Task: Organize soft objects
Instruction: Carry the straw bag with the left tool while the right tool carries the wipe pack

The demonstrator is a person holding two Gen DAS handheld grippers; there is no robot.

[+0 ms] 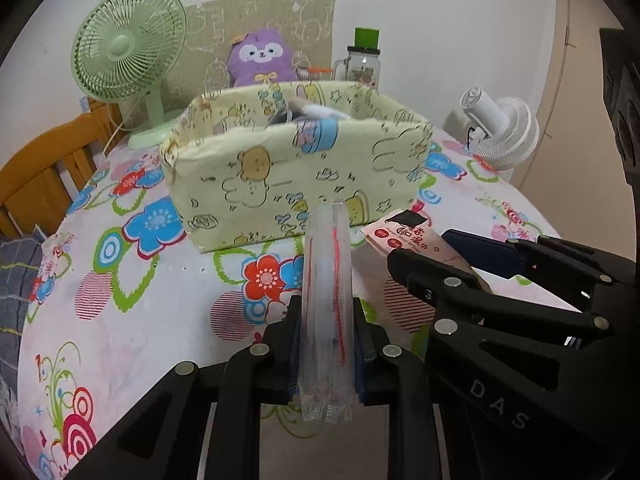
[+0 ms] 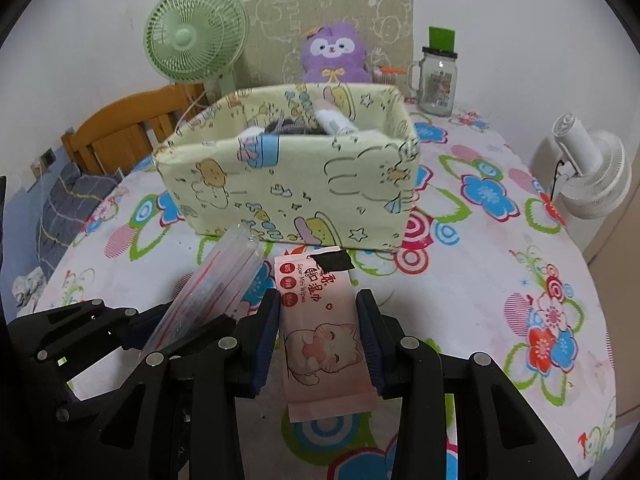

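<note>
Left wrist view
Left gripper (image 1: 326,344): jaws closed tight on a clear flat packet (image 1: 327,280) with red print, held on edge, probably so it slips into the box narrow-side first.
Fabric box (image 1: 296,164): just ahead on the desk (image 1: 132,312), open-topped; soft items already lie inside, too blurred to name.
Right gripper (image 1: 472,256): alongside, carrying a pink pack.

Right wrist view
Right gripper (image 2: 316,344): jaws part-open, pressed on both long sides of the wipes pack (image 2: 320,320), held flat and pointing at the fabric box (image 2: 288,176).
Clear flat packet (image 2: 216,292): raised beside it, near the box front.
Box contents: white roll and dark cloth, apparently.
</note>
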